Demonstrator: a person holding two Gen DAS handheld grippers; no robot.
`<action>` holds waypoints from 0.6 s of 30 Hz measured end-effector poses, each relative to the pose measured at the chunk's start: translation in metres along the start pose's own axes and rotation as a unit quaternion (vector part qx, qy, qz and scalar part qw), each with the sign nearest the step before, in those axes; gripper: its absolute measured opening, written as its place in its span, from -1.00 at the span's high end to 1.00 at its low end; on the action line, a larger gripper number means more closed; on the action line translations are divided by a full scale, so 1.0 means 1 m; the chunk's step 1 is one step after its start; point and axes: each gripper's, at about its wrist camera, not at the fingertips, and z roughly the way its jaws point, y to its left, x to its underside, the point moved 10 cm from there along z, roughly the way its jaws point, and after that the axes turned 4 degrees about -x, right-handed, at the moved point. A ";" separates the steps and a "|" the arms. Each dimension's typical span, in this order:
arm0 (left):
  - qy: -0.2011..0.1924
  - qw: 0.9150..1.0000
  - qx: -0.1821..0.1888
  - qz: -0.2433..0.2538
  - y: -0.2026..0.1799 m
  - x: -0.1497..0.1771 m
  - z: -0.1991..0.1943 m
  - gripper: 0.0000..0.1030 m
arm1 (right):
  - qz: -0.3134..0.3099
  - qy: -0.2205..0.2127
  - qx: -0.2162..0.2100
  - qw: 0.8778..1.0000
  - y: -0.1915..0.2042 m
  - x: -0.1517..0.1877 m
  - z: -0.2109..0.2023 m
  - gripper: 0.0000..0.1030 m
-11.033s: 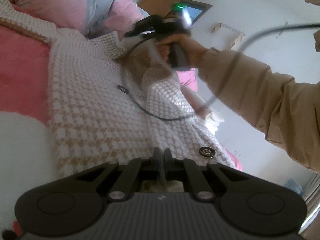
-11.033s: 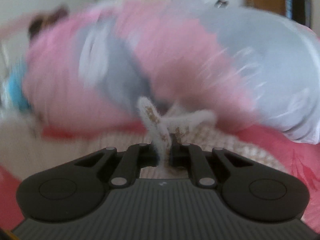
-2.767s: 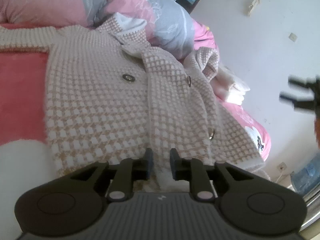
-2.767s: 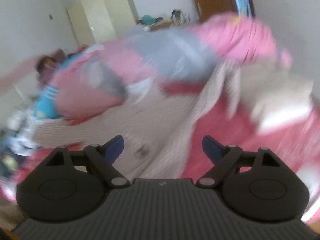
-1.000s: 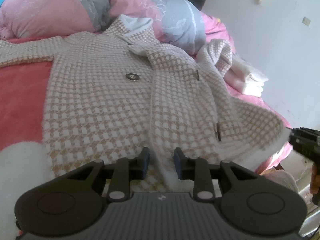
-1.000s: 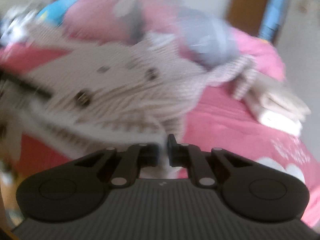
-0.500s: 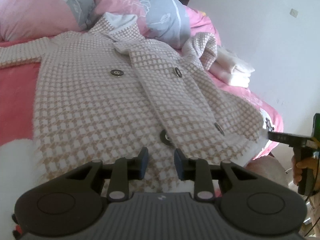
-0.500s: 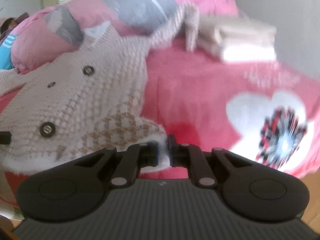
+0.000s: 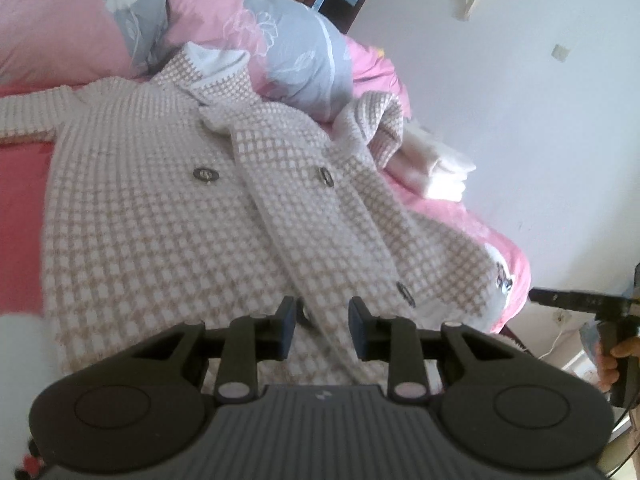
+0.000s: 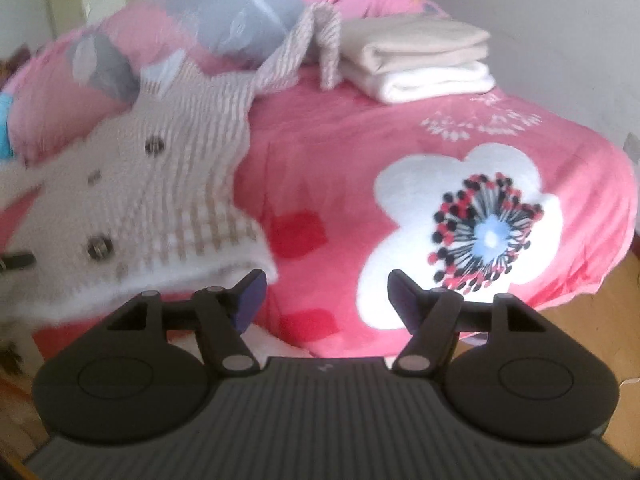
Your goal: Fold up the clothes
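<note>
A cream-and-tan houndstooth jacket (image 9: 160, 216) lies spread face up on the pink bed cover (image 10: 320, 152), with several dark buttons showing. My left gripper (image 9: 323, 322) sits at the jacket's lower hem, its jaws narrowly apart with the front edge of the jacket filling the gap between the pads. My right gripper (image 10: 326, 300) hangs over the bed's near edge; its jaws are opening wide and nothing is between them. The fuzzy hem corner (image 10: 240, 256) lies just left of its left finger. In the left wrist view a hand (image 9: 616, 356) holds the right gripper (image 9: 572, 300) off the bed's side.
A folded stack of cream and white cloth (image 10: 416, 60) rests at the head of the bed, touching the jacket's far sleeve (image 10: 324, 40). A pink and grey quilt (image 9: 240, 20) is heaped behind the collar. Wooden floor (image 10: 616, 292) lies beyond the bed's edge; a white wall (image 9: 520, 120) stands at the right.
My right gripper was shut on the jacket's hem corner; it has let go, opened wide and slid right. The hem corner now rests on the bed. The left gripper has hardly moved.
</note>
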 end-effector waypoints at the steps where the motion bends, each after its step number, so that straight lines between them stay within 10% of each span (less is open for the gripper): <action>1: -0.002 1.000 0.003 -0.003 0.002 -0.003 0.001 0.44 | 0.013 -0.011 -0.004 1.000 0.000 -0.007 -0.005 -0.30; 13: -0.019 0.999 0.030 -0.022 0.025 -0.043 0.027 0.44 | -0.068 -0.017 -0.236 0.969 0.187 -0.125 0.081 -0.27; 18: -0.003 0.998 0.056 -0.022 0.026 -0.052 0.056 0.44 | -0.152 0.035 -0.256 0.954 0.268 -0.143 0.154 -0.26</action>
